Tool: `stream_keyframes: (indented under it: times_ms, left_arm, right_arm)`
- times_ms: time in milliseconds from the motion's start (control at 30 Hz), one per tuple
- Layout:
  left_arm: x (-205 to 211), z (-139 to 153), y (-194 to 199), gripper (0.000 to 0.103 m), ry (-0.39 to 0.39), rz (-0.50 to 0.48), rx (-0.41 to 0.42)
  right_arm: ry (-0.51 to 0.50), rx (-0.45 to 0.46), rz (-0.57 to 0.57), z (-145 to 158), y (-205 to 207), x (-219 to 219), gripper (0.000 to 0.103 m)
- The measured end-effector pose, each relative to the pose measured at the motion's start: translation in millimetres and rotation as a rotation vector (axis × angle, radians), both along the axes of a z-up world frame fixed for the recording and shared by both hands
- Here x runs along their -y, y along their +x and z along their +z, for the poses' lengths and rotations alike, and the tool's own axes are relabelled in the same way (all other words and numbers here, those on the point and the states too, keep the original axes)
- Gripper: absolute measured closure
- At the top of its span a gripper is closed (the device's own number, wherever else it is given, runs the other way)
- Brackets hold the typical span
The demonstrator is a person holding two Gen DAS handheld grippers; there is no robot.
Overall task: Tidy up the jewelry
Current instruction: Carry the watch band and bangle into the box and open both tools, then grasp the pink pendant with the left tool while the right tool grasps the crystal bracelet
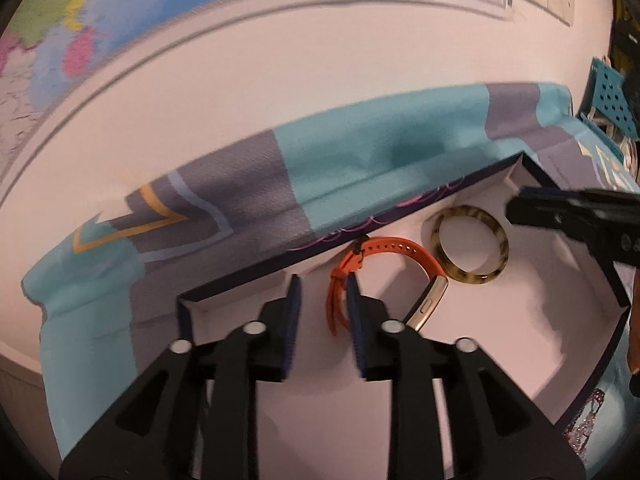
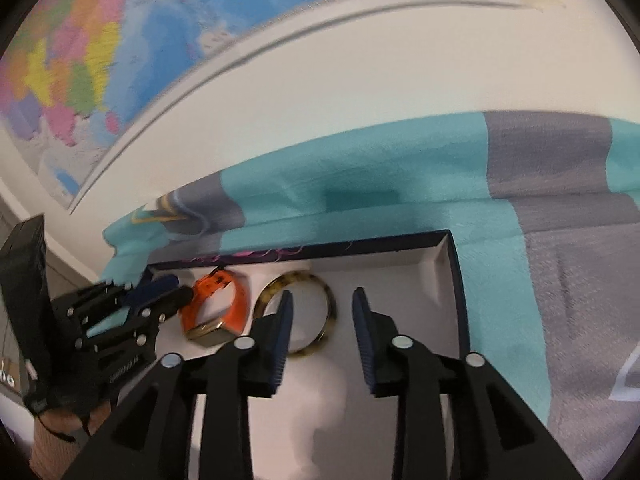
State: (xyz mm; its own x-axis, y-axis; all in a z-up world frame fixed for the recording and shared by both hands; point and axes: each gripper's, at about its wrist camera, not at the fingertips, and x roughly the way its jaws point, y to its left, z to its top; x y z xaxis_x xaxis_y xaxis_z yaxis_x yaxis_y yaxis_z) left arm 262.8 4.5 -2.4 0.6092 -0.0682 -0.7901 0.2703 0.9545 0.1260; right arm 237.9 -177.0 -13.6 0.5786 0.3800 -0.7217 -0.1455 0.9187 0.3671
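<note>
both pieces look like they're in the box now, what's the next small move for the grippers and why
Probably lift both grippers straight up out of the box. The orange watch and tortoiseshell bangle lie on its white floor, and neither the left gripper nor the right gripper has anything between its open fingers.

left tongs (image 1: 322, 286): black plastic, blue ribbed pads, silver round pins | right tongs (image 2: 322, 299): same build

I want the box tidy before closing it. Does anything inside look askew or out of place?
Nothing looks damaged or spilled. The orange watch and the tortoiseshell bangle both lie inside the white-lined box, side by side near its back wall. The watch lies tipped on its side, strap looped.
</note>
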Motion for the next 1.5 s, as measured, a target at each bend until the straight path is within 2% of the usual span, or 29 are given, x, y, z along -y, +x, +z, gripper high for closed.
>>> stream_keyframes:
  times_ms: [100, 200, 267, 400, 567, 700, 800, 933, 1167, 1267, 1333, 1500]
  left_arm:
    - [-6.8, 13.6, -17.0, 0.071, -0.033, 0.017, 0.044]
    - [-13.2, 31.7, -45.1, 0.061, -0.076, 0.025, 0.108]
    - [-16.2, 41.8, -67.7, 0.059, -0.096, 0.014, 0.149]
    - [-23.0, 51.0, -106.3, 0.054, -0.139, -0.004, 0.181]
    - [-29.1, 44.7, -147.8, 0.050, -0.195, -0.019, 0.166]
    - [-37.5, 31.1, -172.4, 0.050, -0.240, 0.022, 0.146]
    - [-37.3, 23.1, -185.3, 0.050, -0.252, 0.032, 0.141]
    - [-33.9, 13.5, -202.6, 0.048, -0.273, 0.017, 0.119]
    - [-29.8, 2.9, -220.4, 0.042, -0.259, 0.015, 0.106]
    - [-32.5, -0.1, -223.2, 0.042, -0.260, 0.013, 0.097]
    - [-33.0, -2.6, -224.8, 0.041, -0.260, 0.011, 0.090]
    - [-30.1, -10.1, -232.2, 0.041, -0.235, 0.009, 0.075]
  right_arm:
    - [0.002, 0.048, 0.053, 11.2, -22.5, -0.2, 0.065]
    - [-0.024, 0.108, 0.126, 23.4, -53.2, -2.6, 0.063]
    - [-0.058, 0.138, 0.191, 29.5, -75.6, -5.6, 0.062]
    - [-0.071, 0.160, 0.277, 32.1, -109.7, -5.5, 0.062]
    - [-0.116, 0.143, 0.319, 20.3, -147.8, -0.3, 0.063]
    - [-0.174, 0.129, 0.334, 6.3, -167.7, -9.3, 0.063]
    - [-0.178, 0.127, 0.365, 1.7, -177.2, -15.8, 0.063]
    - [-0.183, 0.116, 0.380, -6.3, -179.9, -25.8, 0.063]
    - [-0.184, 0.089, 0.369, -17.8, -174.1, -32.1, 0.063]
    - [-0.188, 0.094, 0.382, -17.0, -177.2, -34.1, 0.073]
    - [-0.194, 0.091, 0.392, -18.2, -178.3, -35.7, 0.085]
    - [-0.197, 0.104, 0.388, -16.4, -182.7, -36.1, 0.091]
